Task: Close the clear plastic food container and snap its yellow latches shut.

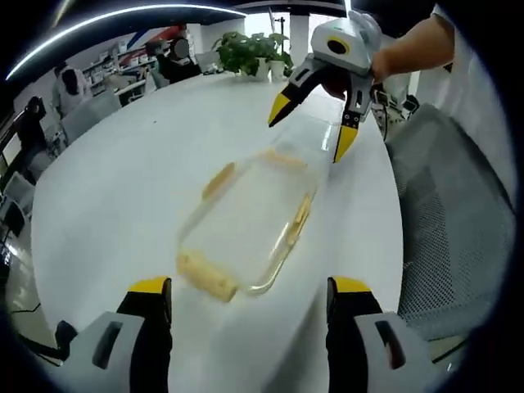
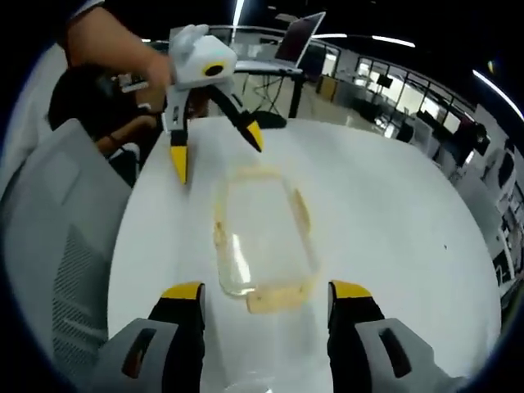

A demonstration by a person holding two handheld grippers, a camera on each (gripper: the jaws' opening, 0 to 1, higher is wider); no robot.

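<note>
On round white table, clear rectangular plastic food container with yellow latches lies between left gripper and right gripper. Both jaws spread wide, holding nothing. Risk: light box skids on slick tabletop if one latch pressed unbraced.

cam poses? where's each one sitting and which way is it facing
Left gripper view: rides the left gripper, facing across the container at the right gripper; the person's forearm shows.
Right gripper view: rides the right gripper, facing back at the left gripper and the hand holding it.
Shared: container, white table, both grippers open.
</note>
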